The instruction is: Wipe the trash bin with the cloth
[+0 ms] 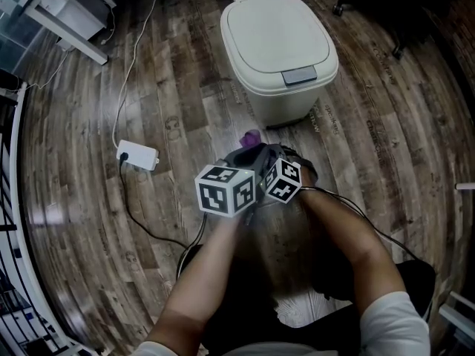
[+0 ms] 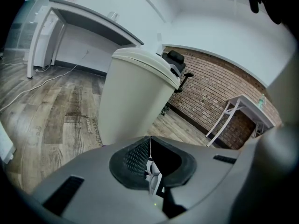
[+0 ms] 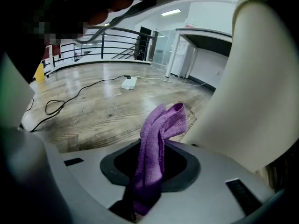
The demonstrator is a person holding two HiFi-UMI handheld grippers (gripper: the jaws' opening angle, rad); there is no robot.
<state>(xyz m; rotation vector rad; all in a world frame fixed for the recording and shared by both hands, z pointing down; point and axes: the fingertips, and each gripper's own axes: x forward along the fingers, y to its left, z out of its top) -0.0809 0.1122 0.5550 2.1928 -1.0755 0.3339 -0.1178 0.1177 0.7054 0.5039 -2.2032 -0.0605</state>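
Observation:
The cream trash bin (image 1: 278, 50) stands on the wood floor with its lid closed, just beyond both grippers. It fills the middle of the left gripper view (image 2: 135, 92) and the right side of the right gripper view (image 3: 261, 97). My right gripper (image 3: 159, 146) is shut on a purple cloth (image 3: 156, 139), whose free end sticks up close to the bin's wall without clearly touching it. In the head view a bit of the cloth (image 1: 251, 136) shows ahead of the right gripper (image 1: 266, 153). My left gripper (image 2: 150, 143) is shut with nothing in it, and sits right beside the right one (image 1: 241, 162).
A white power strip (image 1: 137, 155) with its cables lies on the floor to the left. A white desk (image 1: 67, 21) stands at the far left, with a metal railing (image 1: 11, 199) along the left edge. Chair casters (image 1: 341, 6) sit behind the bin. A brick wall (image 2: 210, 92) and a white table (image 2: 243, 106) are to the right.

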